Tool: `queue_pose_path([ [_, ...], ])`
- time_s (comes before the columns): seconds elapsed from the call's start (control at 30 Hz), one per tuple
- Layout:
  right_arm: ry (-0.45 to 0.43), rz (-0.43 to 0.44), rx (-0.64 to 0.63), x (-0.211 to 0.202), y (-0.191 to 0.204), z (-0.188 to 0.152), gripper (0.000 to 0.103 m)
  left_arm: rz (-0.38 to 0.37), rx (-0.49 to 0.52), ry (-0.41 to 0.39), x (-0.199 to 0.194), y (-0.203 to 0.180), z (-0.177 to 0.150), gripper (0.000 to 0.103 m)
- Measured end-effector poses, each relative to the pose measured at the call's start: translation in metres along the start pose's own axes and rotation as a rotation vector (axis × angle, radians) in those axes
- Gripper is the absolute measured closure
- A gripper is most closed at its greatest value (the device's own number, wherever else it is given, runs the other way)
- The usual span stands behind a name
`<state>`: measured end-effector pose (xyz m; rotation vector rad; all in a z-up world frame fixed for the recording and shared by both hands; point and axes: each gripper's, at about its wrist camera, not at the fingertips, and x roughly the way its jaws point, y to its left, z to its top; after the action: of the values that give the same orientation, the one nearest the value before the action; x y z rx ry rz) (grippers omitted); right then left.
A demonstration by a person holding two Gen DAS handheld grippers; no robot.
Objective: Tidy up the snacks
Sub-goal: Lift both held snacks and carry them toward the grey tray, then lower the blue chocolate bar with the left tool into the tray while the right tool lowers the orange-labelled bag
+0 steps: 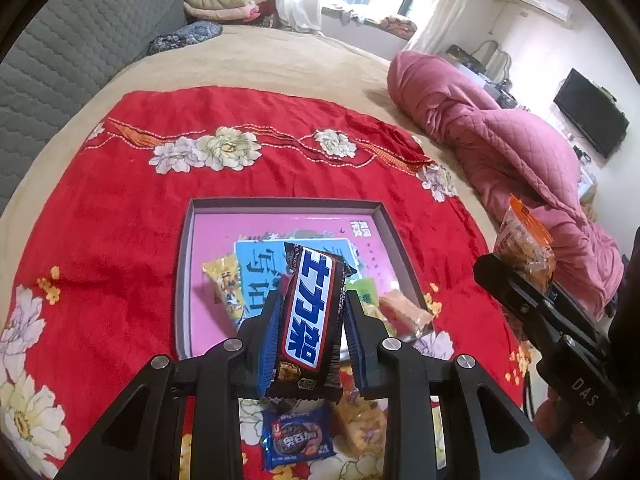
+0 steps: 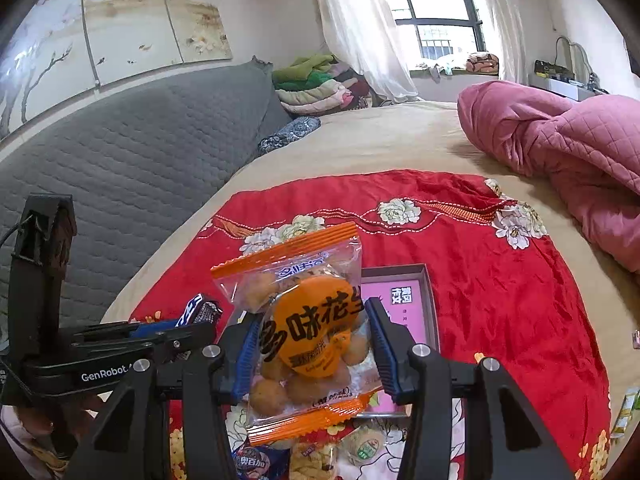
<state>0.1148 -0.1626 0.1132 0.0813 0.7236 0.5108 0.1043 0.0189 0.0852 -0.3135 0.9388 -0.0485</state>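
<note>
While held above box [image 1: 384, 232], left claw [image 1: 312, 320] grips chocolate bar [image 1: 310, 312] lengthwise; right claw [image 2: 310, 344] clamps peanut bag [image 2: 304, 320].

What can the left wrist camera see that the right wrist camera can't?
Only the left wrist view shows the snacks already lying in the box: a yellow packet, a green packet and a pink wafer. It also shows a black TV.

Only the right wrist view shows the flower painting on the wall.

Both show the box, the red cloth, the left gripper holding the chocolate bar, and the right gripper holding the peanut bag.
</note>
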Motion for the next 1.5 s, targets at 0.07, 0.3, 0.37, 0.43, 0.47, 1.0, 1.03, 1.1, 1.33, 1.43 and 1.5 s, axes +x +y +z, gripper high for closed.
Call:
queue_pose_path([
  [0.07, -0.003, -0.002, 0.017, 0.002, -0.003, 0.002, 0.053, 0.001, 0.001, -0.003, 0.001, 0.000, 0.003, 0.072],
  [0.3, -0.011, -0.017, 0.031, 0.005, -0.007, 0.007, 0.053, -0.009, 0.000, -0.012, 0.004, -0.001, 0.006, 0.072],
  [0.37, -0.010, -0.024, 0.032, 0.006, -0.008, 0.007, 0.053, -0.009, -0.002, -0.015, 0.004, 0.000, 0.006, 0.072],
  [0.43, -0.009, -0.031, 0.035, 0.008, -0.010, 0.007, 0.053, -0.011, -0.005, -0.012, 0.007, 0.002, 0.007, 0.072],
  [0.47, -0.008, -0.032, 0.037, 0.009, -0.011, 0.008, 0.053, -0.013, -0.006, -0.010, 0.009, 0.003, 0.007, 0.072],
  [1.0, 0.003, -0.040, 0.080, 0.034, -0.023, 0.002, 0.053, 0.005, -0.027, 0.036, 0.046, 0.015, 0.007, 0.072],
  [1.03, 0.005, -0.038, 0.081, 0.036, -0.024, 0.001, 0.053, 0.007, -0.027, 0.038, 0.048, 0.015, 0.007, 0.072],
  [1.1, 0.009, -0.040, 0.084, 0.039, -0.025, -0.001, 0.053, 0.009, -0.027, 0.045, 0.053, 0.016, 0.006, 0.072],
  [1.33, 0.042, -0.037, 0.087, 0.052, -0.025, -0.004, 0.053, 0.015, -0.023, 0.070, 0.068, 0.016, 0.003, 0.072],
  [1.43, 0.056, -0.034, 0.081, 0.057, -0.024, -0.007, 0.053, 0.019, -0.024, 0.079, 0.072, 0.017, 0.001, 0.072],
  [1.5, 0.064, -0.031, 0.074, 0.061, -0.023, -0.009, 0.053, 0.023, -0.024, 0.085, 0.075, 0.018, 0.000, 0.072],
])
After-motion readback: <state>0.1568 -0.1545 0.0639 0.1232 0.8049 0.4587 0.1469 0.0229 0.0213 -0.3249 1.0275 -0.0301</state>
